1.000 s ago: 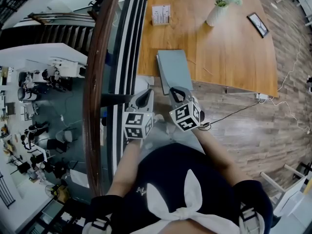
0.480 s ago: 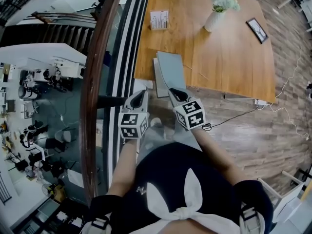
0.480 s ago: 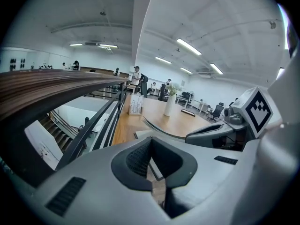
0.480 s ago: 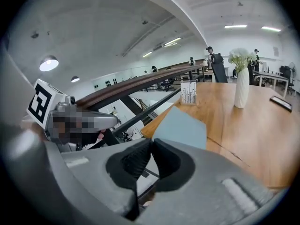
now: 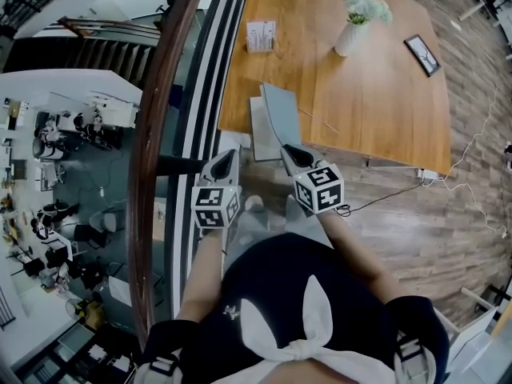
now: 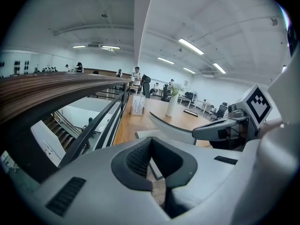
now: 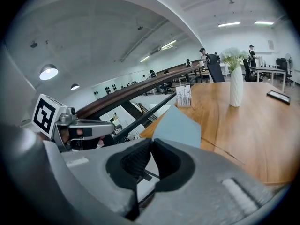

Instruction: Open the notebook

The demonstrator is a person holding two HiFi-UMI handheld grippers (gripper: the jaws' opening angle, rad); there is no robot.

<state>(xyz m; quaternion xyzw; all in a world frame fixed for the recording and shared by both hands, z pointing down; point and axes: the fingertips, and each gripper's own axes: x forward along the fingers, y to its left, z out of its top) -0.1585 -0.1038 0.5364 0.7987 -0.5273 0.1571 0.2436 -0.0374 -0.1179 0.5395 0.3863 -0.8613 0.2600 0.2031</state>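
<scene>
A grey-blue notebook lies at the near left edge of the wooden table. Its cover stands lifted at a slant, and a white page shows beneath it. My right gripper is shut on the cover's near edge; in the right gripper view the cover rises straight from the closed tips. My left gripper hovers just left of the notebook, off the table, with its jaws together and nothing between them. From there the raised cover curves across in front.
A white vase of flowers, a small card stand and a dark flat device sit farther back on the table. A wooden handrail with glass runs along the left. A cable lies on the floor at right.
The cover, flat a second ago, now stands raised off the white page. The right gripper has risen and rolled with it. The left gripper has hardly moved.
</scene>
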